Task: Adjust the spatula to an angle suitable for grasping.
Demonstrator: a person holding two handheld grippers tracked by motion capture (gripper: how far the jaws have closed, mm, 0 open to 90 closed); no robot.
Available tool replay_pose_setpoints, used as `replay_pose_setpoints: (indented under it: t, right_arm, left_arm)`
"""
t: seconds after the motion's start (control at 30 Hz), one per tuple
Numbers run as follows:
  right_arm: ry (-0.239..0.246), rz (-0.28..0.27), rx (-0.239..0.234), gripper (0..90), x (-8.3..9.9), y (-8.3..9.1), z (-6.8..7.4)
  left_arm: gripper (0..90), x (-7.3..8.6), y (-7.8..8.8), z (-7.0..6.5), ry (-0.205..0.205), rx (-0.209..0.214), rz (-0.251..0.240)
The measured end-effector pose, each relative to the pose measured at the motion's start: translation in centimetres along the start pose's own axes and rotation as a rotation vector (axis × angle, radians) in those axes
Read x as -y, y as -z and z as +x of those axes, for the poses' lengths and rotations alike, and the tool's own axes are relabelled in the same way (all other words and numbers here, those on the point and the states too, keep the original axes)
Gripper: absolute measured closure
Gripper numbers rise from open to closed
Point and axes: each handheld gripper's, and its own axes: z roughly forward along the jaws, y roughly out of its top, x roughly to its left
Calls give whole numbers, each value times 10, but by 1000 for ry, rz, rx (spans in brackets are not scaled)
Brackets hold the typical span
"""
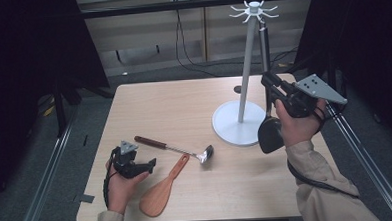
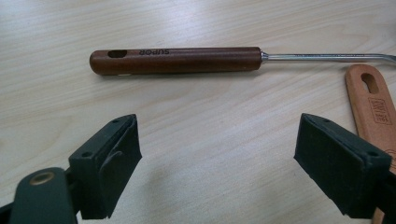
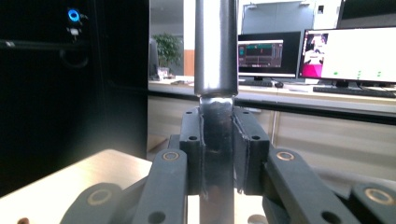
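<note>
My right gripper (image 1: 269,83) is shut on the metal shaft of a black-headed spatula (image 1: 269,135), held upright beside the pole of a white hook stand (image 1: 246,63). The spatula's handle top reaches up near the stand's hooks; whether it touches one I cannot tell. In the right gripper view both pads clamp the shaft (image 3: 215,154) of that spatula. My left gripper (image 1: 147,165) rests open on the table, jaws wide with nothing between them (image 2: 217,140). Just beyond it lies a ladle with a brown wooden handle (image 2: 177,59) (image 1: 150,142), and a wooden rice paddle (image 1: 162,192) (image 2: 373,105) lies beside it.
The stand's round white base (image 1: 230,129) sits at the right middle of the wooden table (image 1: 173,101). The ladle's metal bowl (image 1: 206,153) lies near the base. Dark curtains flank the table, and cables run on the floor behind.
</note>
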Motion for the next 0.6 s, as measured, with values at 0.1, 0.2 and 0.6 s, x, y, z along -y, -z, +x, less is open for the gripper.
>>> replay_pose_setpoints:
  t: [0.1, 0.2, 0.6]
  right_arm:
    - [6, 21, 7, 763, 3, -3, 0]
    - [0, 17, 17, 762, 6, -5, 0]
    - [-14, 13, 36, 761, 13, -20, 4]
  left_arm:
    - [140, 0, 0, 0, -4, 3, 2]
    - [140, 0, 0, 1, -6, 1, 3]
    - [140, -1, 1, 0, -5, -1, 0]
